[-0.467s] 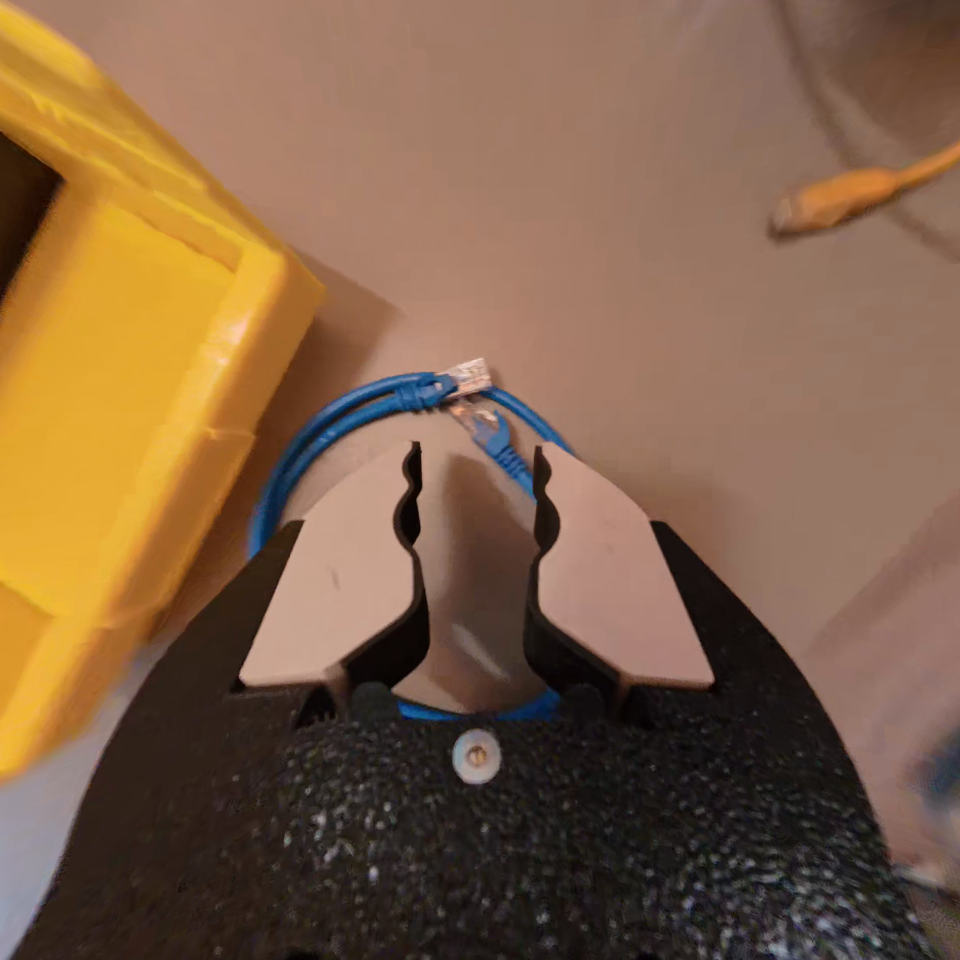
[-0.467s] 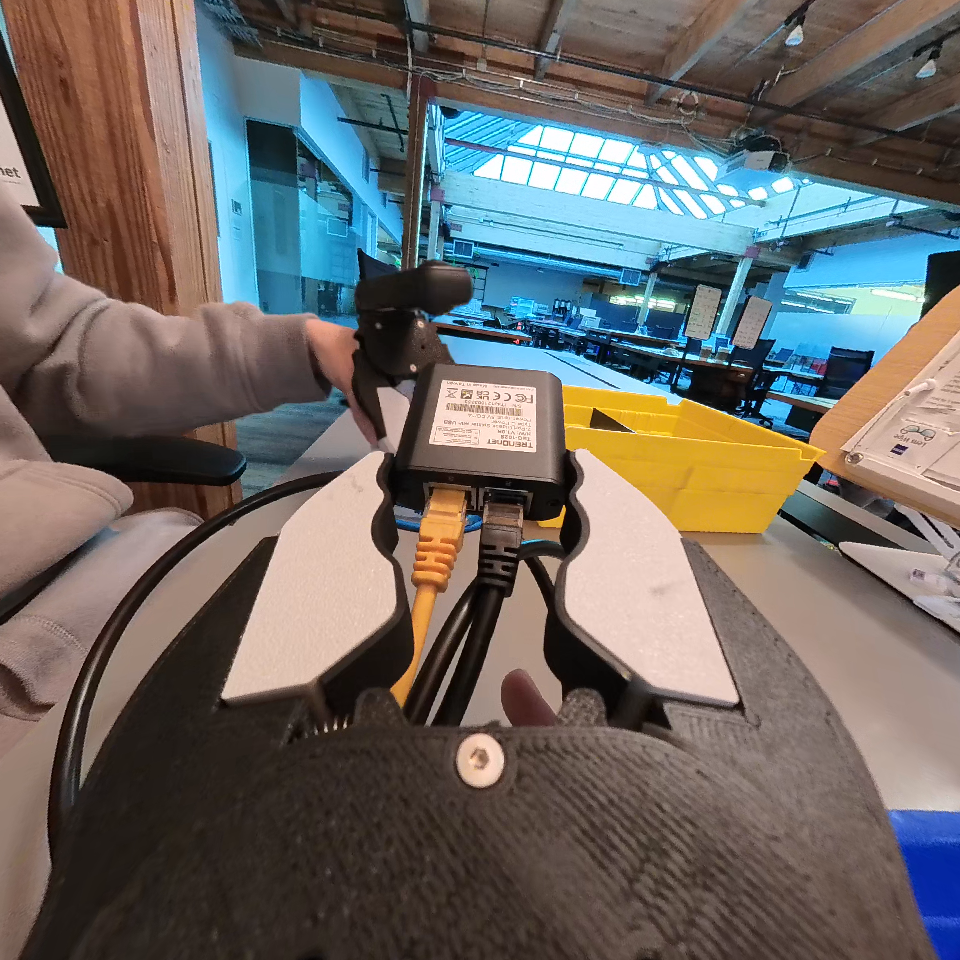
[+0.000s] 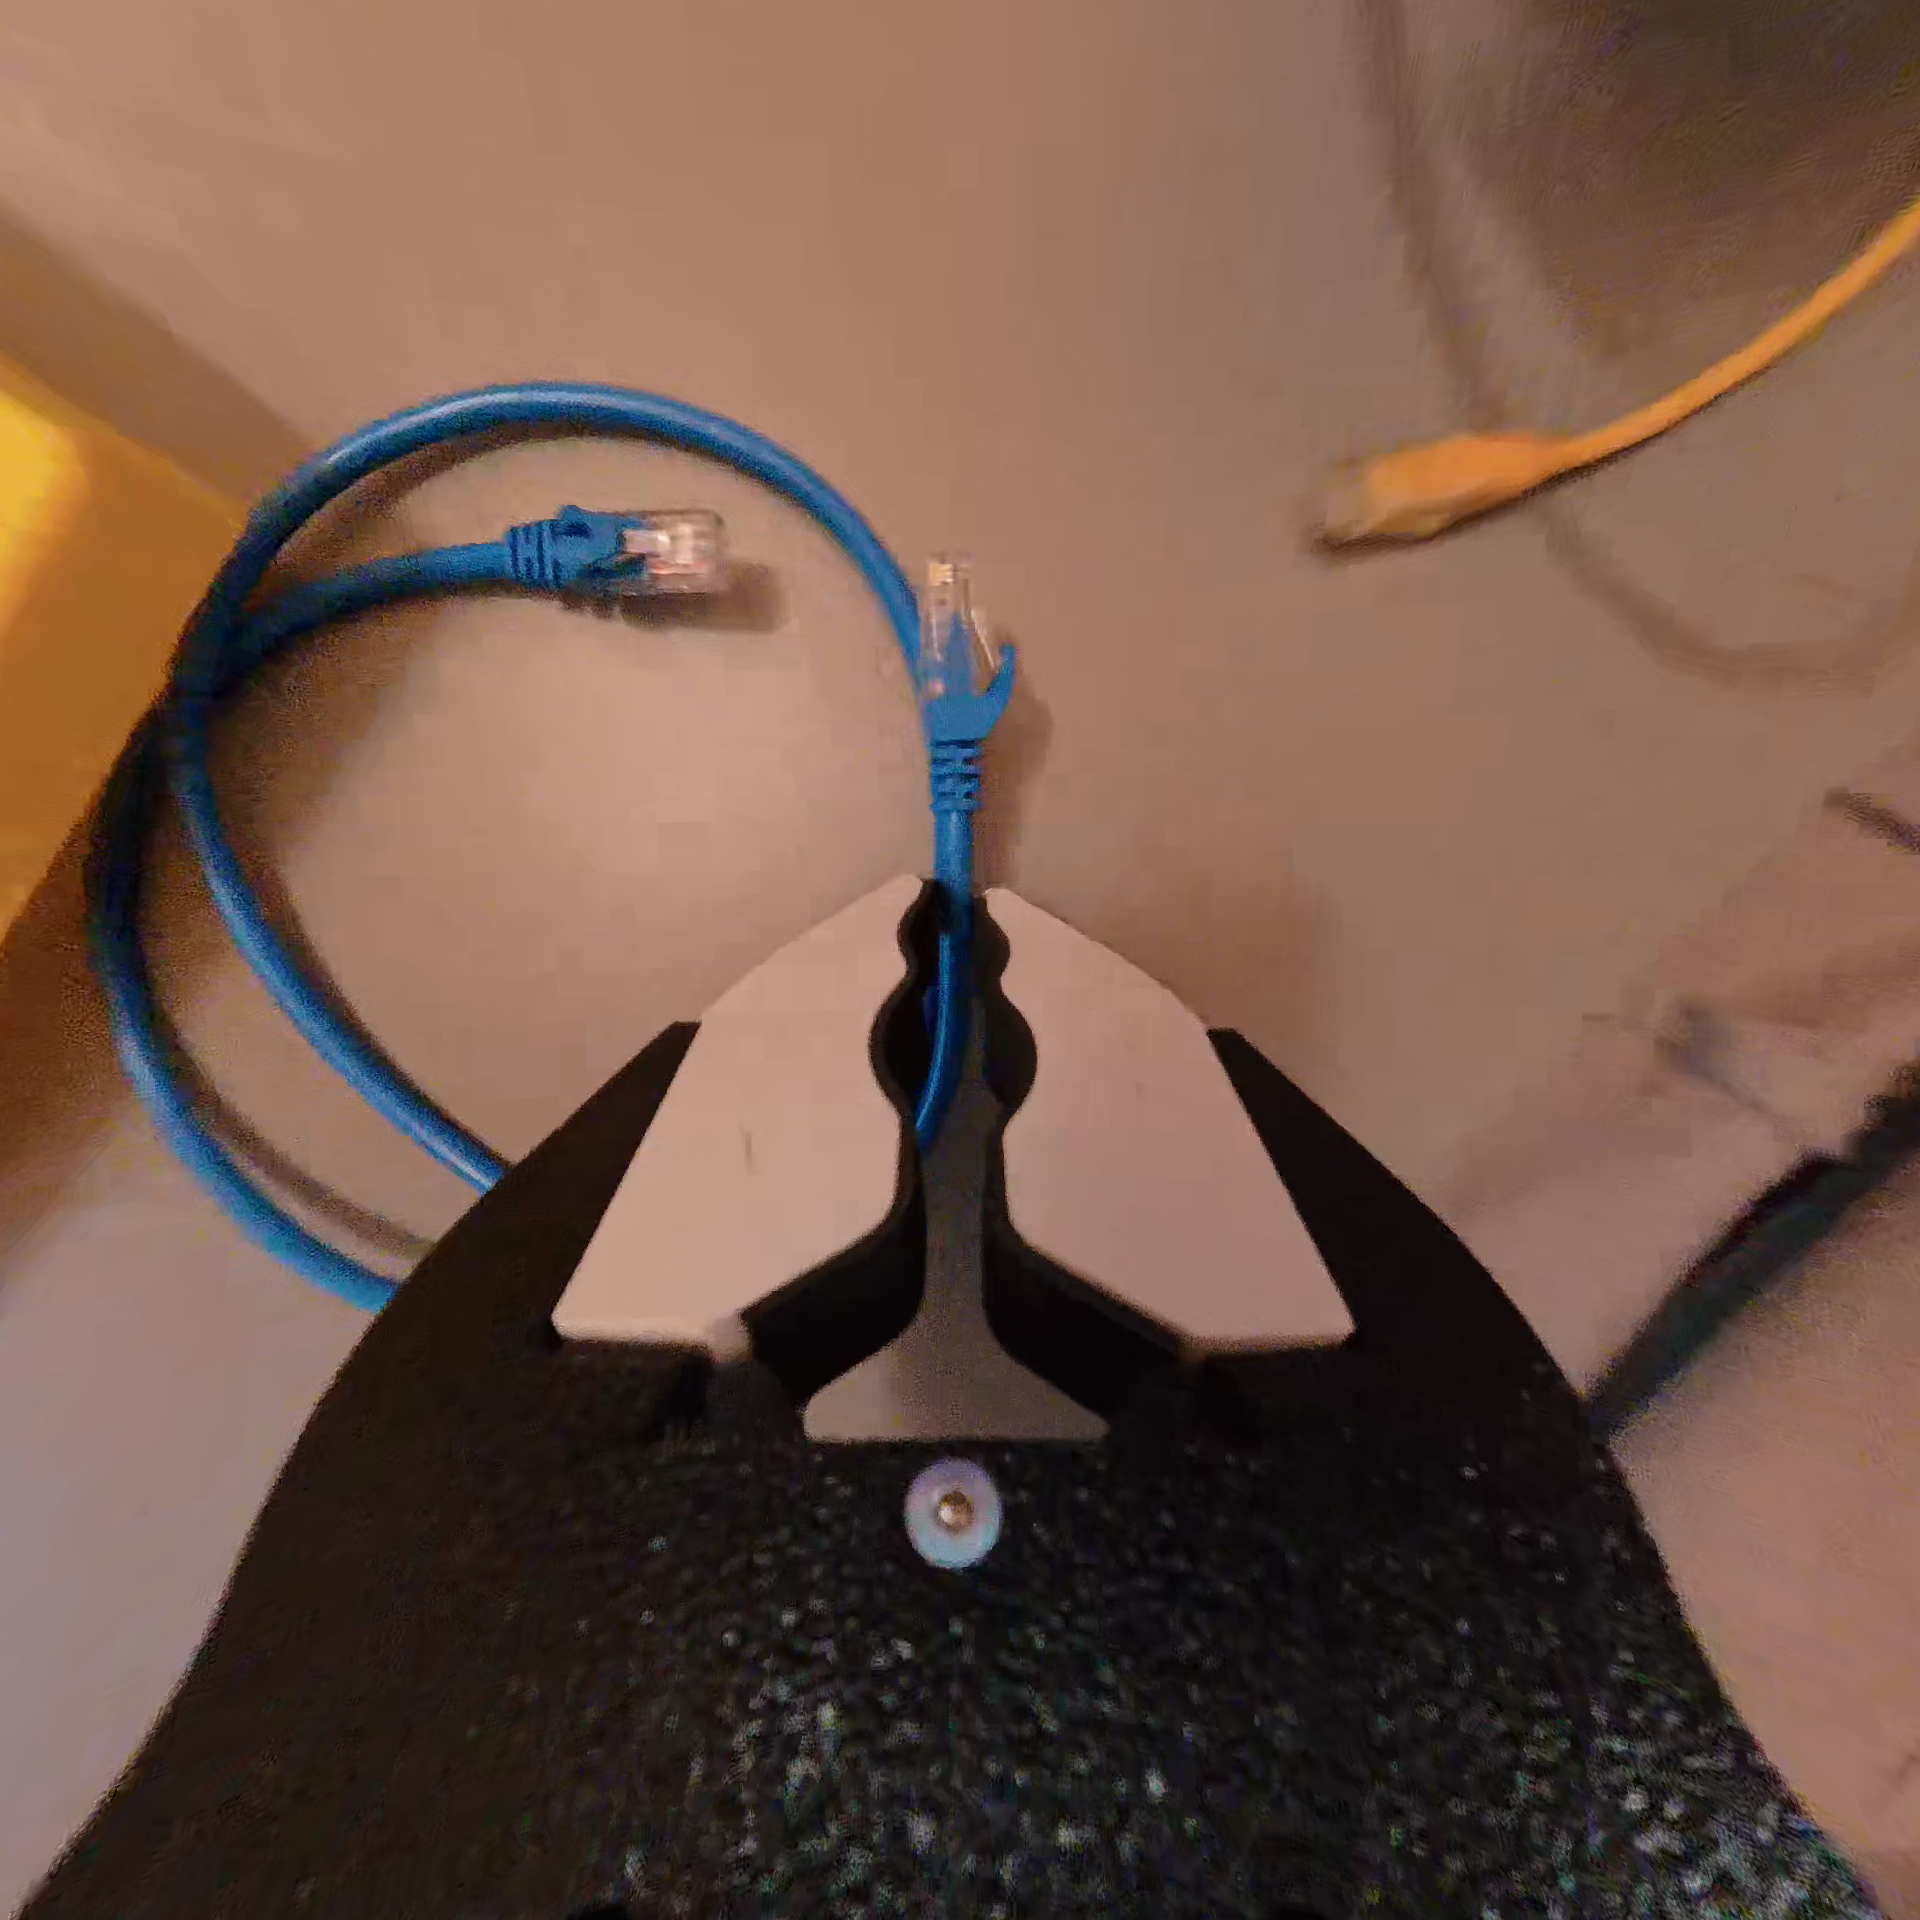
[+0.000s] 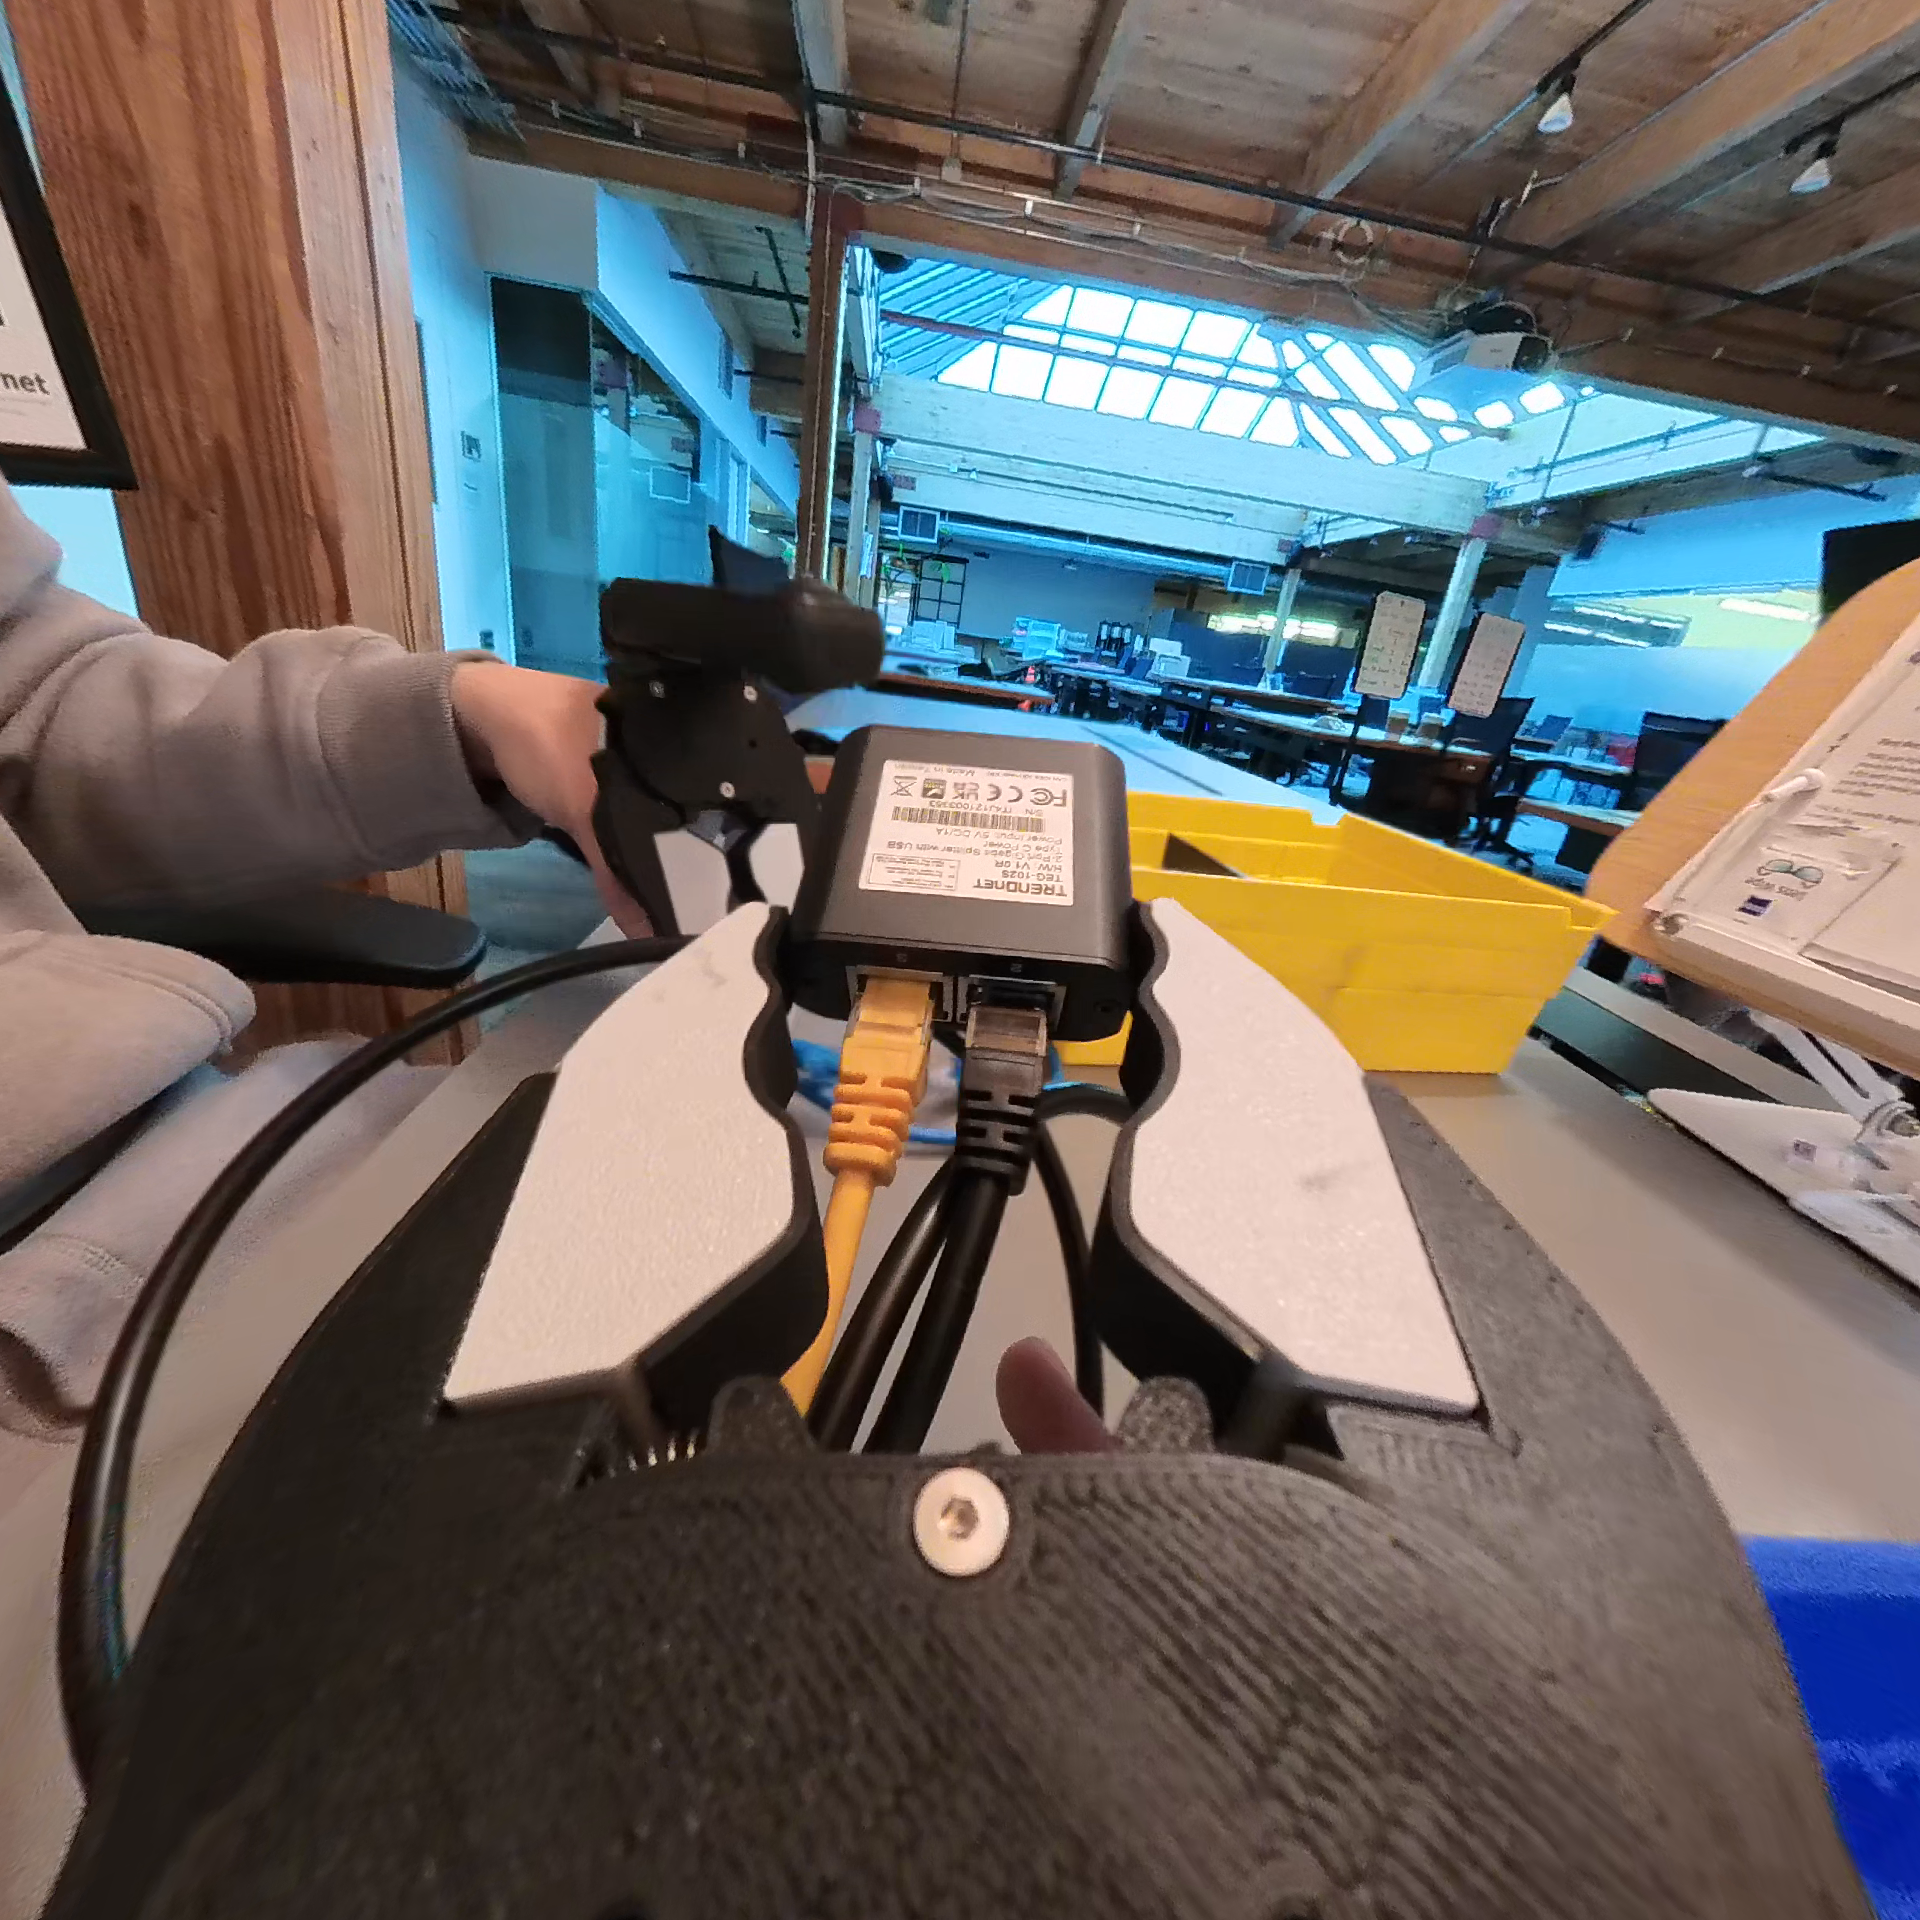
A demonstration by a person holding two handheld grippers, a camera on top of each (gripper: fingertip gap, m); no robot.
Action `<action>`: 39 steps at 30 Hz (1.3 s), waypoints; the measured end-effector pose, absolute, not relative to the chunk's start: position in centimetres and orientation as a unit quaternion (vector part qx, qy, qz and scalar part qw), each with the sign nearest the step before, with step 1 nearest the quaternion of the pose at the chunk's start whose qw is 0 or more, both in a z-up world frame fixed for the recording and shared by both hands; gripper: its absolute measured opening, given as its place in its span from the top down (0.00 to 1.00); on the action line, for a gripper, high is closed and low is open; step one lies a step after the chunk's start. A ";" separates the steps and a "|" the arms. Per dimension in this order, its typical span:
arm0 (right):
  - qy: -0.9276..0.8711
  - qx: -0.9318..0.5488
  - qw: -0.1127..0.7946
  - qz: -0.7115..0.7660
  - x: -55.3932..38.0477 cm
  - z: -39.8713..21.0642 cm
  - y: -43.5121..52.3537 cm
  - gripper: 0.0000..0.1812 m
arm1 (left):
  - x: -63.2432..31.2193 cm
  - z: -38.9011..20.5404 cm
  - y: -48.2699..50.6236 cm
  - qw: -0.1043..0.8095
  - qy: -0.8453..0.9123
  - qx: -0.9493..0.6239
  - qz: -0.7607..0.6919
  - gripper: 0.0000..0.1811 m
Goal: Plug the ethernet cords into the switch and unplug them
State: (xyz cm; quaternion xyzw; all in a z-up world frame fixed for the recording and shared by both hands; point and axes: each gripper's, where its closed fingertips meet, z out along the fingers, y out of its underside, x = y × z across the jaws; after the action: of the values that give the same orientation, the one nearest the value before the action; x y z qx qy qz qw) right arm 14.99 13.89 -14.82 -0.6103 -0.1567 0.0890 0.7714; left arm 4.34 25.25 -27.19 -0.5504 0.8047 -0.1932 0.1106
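My left gripper (image 3: 954, 896) is shut on the blue ethernet cord (image 3: 956, 821) just behind one plug (image 3: 951, 634), which sticks out past the fingertips. The cord loops to the left, and its other plug (image 3: 644, 551) lies on the table. A loose orange plug (image 3: 1423, 499) lies at the upper right. My right gripper (image 4: 961, 920) is shut on the black switch (image 4: 971, 862), held off the table with its label side up. An orange cord (image 4: 883, 1049) and a black cord (image 4: 1003, 1070) sit in its two ports. The left gripper also shows in the right wrist view (image 4: 717, 748), behind the switch.
A yellow bin (image 4: 1351, 914) stands on the grey table (image 4: 1558, 1351) behind the switch; its edge shows at the left of the left wrist view (image 3: 42, 582). A stand with papers (image 4: 1808, 883) is at the right. A person's sleeve (image 4: 208, 748) is at the left. Spacing between my two grippers at the tips: around 20 cm.
My left gripper has shut on the blue cord behind its plug and lifted it, and the view has shifted right, away from the yellow bin. The right gripper still holds the switch.
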 end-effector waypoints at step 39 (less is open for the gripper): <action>-0.104 -0.568 0.812 0.086 19.4 -13.2 7.7 0.66 | 9.8 -10.1 20.8 -0.227 0.669 -0.471 -0.528 0.97</action>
State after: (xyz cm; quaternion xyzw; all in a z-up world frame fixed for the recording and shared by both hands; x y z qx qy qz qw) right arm 19.41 7.70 -13.16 -0.5678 -0.1044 0.0862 0.8119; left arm 9.81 20.79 -10.07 -0.4711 0.6693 -0.5278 -0.2271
